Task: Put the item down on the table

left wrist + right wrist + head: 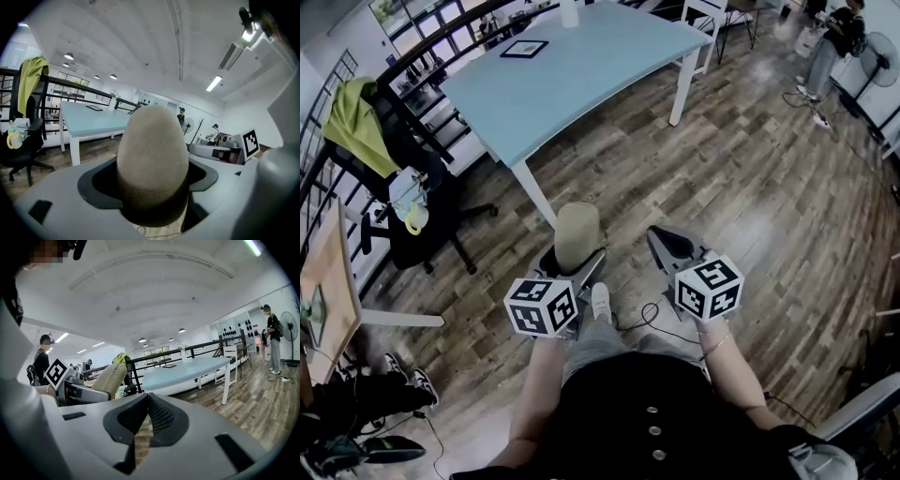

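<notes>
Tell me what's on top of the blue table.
On the table: a flat dark-framed thing and a white object, cut off by the picture's edge. The beige item is not there; the left gripper holds it. The table's far end is out of view.

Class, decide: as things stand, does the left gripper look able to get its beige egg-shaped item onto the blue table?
Probably not from here: wood floor separates the left gripper, shut on the item, from the table. Nothing blocks the way, so stepping forward should do.

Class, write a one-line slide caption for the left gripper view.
Left gripper grips a beige egg-shaped item, with a light-blue table beyond.
</notes>
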`<state>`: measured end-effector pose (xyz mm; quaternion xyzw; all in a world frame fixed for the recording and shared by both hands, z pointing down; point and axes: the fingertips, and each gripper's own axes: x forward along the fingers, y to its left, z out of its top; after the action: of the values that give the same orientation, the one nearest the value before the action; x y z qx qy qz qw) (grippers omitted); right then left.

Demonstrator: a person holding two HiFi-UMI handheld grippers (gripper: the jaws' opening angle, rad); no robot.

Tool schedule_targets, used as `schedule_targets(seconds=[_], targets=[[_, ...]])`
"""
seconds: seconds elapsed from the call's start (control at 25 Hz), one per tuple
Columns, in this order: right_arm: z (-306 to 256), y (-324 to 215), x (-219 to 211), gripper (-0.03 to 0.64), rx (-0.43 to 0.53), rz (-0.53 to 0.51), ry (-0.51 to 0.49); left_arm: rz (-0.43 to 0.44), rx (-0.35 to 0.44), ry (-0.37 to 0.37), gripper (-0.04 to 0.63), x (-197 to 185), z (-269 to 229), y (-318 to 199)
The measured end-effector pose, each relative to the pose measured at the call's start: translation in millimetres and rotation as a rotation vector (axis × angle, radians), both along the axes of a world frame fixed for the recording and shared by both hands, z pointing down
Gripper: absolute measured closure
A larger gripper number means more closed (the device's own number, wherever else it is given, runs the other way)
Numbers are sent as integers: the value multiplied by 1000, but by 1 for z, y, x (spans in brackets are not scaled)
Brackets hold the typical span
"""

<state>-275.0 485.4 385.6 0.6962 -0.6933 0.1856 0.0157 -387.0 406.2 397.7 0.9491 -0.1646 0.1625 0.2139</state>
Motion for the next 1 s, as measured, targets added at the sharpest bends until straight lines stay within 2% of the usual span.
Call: schedule_targets(seconds=[0.52,0.72,1.0], targets=[[-18,-173,40,611,32,30,17,49,24,18,186,44,-16,-172],[-15,-203,46,611,24,58,8,88,20,13,186,54,-14,-201],[-3,-213,52,611,-16,69,-14,105,-19,4,186,63,-2,-212]])
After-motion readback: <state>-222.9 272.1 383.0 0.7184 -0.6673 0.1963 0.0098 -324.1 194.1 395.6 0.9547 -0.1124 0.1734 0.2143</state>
